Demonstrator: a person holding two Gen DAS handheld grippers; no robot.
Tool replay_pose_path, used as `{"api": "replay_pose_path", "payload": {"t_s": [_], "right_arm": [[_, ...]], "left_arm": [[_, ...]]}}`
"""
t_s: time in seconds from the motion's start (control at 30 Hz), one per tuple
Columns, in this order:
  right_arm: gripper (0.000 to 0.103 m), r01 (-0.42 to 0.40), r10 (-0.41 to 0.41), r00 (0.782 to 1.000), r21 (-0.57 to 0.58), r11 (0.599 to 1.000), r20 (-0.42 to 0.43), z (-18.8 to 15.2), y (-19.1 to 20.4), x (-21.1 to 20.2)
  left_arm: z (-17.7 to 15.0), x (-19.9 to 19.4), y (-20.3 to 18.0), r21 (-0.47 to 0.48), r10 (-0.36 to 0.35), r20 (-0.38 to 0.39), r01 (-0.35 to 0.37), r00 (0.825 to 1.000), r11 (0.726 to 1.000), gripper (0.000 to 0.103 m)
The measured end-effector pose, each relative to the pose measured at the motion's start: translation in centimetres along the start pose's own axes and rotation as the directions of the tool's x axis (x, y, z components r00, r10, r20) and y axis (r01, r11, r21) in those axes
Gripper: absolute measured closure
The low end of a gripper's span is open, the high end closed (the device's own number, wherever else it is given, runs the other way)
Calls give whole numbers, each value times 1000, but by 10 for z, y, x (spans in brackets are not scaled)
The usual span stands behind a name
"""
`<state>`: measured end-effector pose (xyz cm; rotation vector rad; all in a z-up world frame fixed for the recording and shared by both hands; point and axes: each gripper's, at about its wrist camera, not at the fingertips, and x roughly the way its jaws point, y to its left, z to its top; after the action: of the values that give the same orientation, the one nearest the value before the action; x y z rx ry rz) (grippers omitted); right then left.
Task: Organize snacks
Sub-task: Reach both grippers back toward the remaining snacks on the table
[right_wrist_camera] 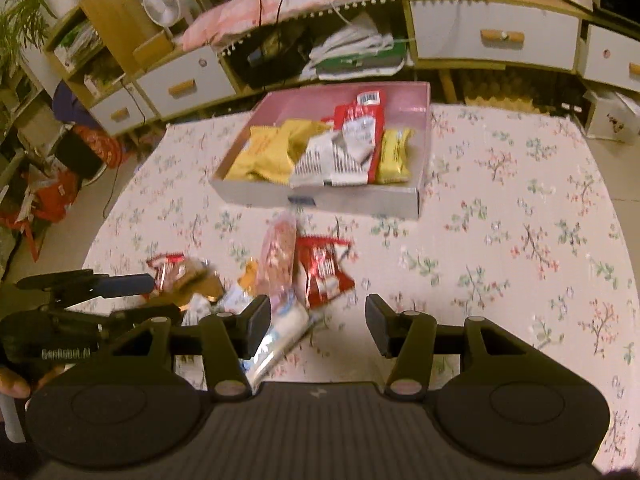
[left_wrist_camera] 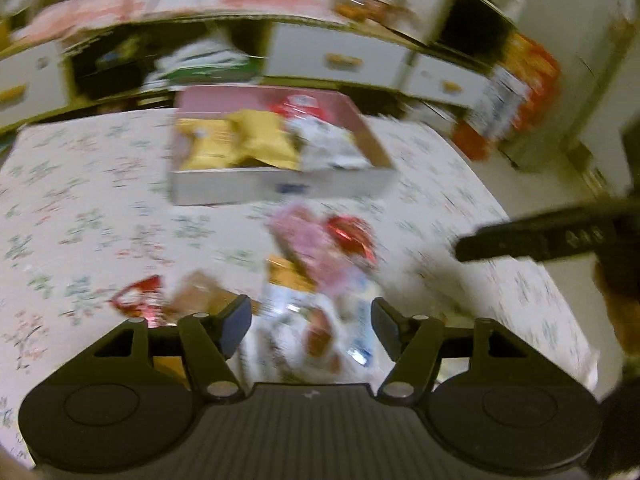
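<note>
Shallow cardboard box [right_wrist_camera: 352, 200] with a pink inside, near the far edge of the tabletop [right_wrist_camera: 520, 208], toward its middle. Inside the box: yellow packets [right_wrist_camera: 268, 156] at the left, a white striped packet [right_wrist_camera: 328, 160] over them, a red packet [right_wrist_camera: 360, 120] leaning toward the far wall, a small yellow bar [right_wrist_camera: 394, 156] at the right wall. Loose snacks in a cluster on the floral cloth between the box and the near edge: a long pink packet [right_wrist_camera: 280, 248] pointing at the box, a red packet [right_wrist_camera: 324, 272] just beside it on the right, a small red-and-white packet [right_wrist_camera: 166, 266] and a brown packet [right_wrist_camera: 196, 276] further left, a white wrapper [right_wrist_camera: 288, 328] nearest the near edge.

Left gripper [left_wrist_camera: 312, 320] over the near part of that cluster, jaws apart, white and pink packets showing in the gap, not pressed by the pads; that view heavily blurred. Same gripper seen from the right wrist camera at the left edge of the tabletop, one blue-padded finger [right_wrist_camera: 128, 284] beside the brown packet; contact not clear. Right gripper [right_wrist_camera: 318, 320] to the right of the cluster, jaws apart, only floral cloth between them, the white wrapper just beside its left finger.

Beyond the far edge, white drawers [right_wrist_camera: 496, 36] with wooden handles and an open shelf with folded bags [right_wrist_camera: 356, 52].
</note>
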<state>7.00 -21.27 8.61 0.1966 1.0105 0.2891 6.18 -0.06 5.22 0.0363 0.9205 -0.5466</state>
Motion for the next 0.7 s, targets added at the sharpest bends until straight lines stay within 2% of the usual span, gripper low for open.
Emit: {"api": "replay_pose_path", "payload": {"t_s": [0.13,0.23,0.4,0.5,0.7], "right_arm": [[51,-12,14,997,32,999,-70,-15,-4,11],[51,-20,31,990,88,996,-134,-25,-12,19],[47,33,-14,982,96,995,-186,-42,-19,24],[41,32,-13,978,87,996,-209,-51,-17,24],[39,12,14,972,110,994,-233,-60,-16,25]], "left_arm": [[-10,15,-15,130,32,-44,-26,999,991,22],[-16,25,-16,181,41,-83,-25,996,983,19],[-23,30,-17,233,54,-101,-30,993,972,17],[-25,35,-22,260,63,-106,-34,992,965,15],[-23,47,-16,273,95,-114,-61,989,960,15]]}}
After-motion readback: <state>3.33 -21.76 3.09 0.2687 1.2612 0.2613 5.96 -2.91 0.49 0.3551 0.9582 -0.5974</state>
